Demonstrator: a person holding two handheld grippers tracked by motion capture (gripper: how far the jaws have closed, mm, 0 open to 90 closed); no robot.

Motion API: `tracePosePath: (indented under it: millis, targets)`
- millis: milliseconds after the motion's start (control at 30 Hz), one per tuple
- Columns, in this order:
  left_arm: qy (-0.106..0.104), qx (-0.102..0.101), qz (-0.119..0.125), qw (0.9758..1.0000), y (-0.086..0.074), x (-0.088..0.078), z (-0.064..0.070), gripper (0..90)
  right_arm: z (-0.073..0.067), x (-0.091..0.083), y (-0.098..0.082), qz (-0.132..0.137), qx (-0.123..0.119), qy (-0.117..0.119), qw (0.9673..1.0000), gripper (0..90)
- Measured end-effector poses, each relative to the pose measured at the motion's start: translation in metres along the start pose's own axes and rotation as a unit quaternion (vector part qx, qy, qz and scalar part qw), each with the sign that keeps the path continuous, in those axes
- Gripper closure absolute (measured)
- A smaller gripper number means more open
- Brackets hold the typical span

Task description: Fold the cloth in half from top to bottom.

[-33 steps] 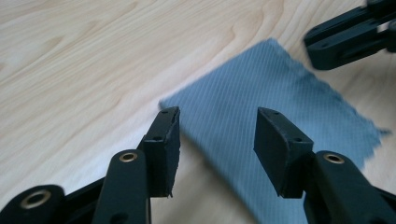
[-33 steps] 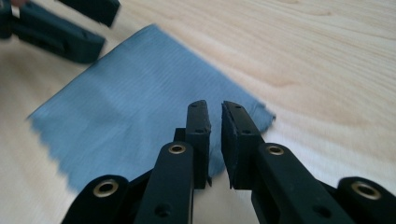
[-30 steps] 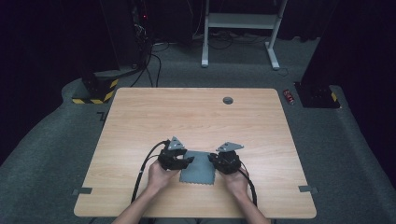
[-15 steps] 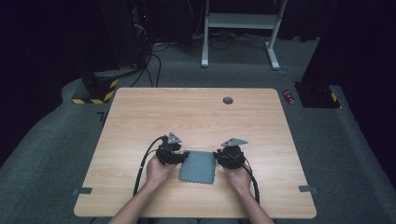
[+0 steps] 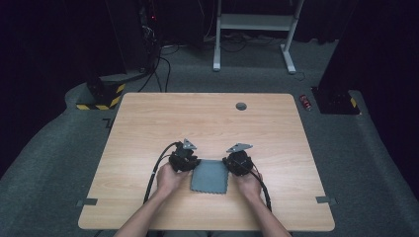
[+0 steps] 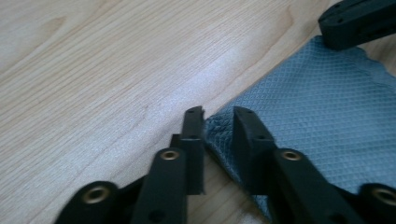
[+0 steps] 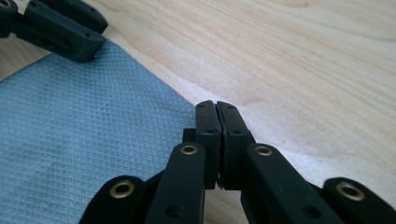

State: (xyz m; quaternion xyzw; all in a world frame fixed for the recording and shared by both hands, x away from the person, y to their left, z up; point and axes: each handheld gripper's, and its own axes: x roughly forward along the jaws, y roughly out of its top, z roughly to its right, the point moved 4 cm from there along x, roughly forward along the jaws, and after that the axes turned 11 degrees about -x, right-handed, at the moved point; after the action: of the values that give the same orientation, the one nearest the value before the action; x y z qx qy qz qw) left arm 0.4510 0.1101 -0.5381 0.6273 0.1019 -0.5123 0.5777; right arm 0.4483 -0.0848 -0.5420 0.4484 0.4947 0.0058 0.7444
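- A grey-blue cloth (image 5: 210, 176) with a fine diamond weave lies flat on the desk (image 5: 148, 123), close to the near edge and about midway along it; its near hem is scalloped; no box, bowl or other container stands on the desk, and the cloth rests on bare wood.
- The left gripper (image 5: 188, 161) sits at the cloth's far left corner, held by the person's left hand (image 5: 168, 178); in the left gripper view its jaws stand a narrow gap apart, having just been closing; a small raised fold of the cloth's corner (image 6: 219, 126) is between them and against the right-hand jaw; whether both pads already press on it I cannot tell.
- The right gripper (image 5: 233, 164) sits at the cloth's far right corner, held by the right hand (image 5: 248, 183); in the right gripper view its jaws (image 7: 216, 122) are pressed tight together, having just been closing, right at the cloth's edge where it meets the wood; any cloth caught between the pads is hidden, so I cannot tell whether it has hold of it.
- A black cable (image 5: 157, 170) trails from the left gripper towards the near edge; a small dark round disc (image 5: 241, 106) lies near the far edge, well apart from the cloth.
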Motion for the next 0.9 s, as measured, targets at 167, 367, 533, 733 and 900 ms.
tracePosePath:
  millis: [167,367,533,733,900]
  targets:
    - [0.008,0.006,0.008,0.9999,0.007,0.004,0.000,87.7,0.006,0.000,0.007,0.004,-0.008,-0.015,0.9998,89.0]
    - [0.007,-0.025,0.022,0.9994,0.025,0.020,-0.005,88.1,0.026,0.007,0.014,-0.008,0.003,-0.038,0.9992,88.9]
    - [0.015,-0.049,0.030,0.9982,0.025,0.022,-0.008,73.3,0.036,0.016,0.015,-0.022,0.016,-0.046,0.9986,85.1]
    - [0.004,-0.026,0.034,0.9991,0.005,0.002,0.003,53.5,0.023,-0.006,0.007,0.014,0.006,-0.029,0.9995,78.4]
    - [0.018,-0.020,0.031,0.9992,-0.007,0.002,0.006,49.4,0.009,-0.007,-0.007,0.000,-0.011,-0.014,0.9998,77.8]
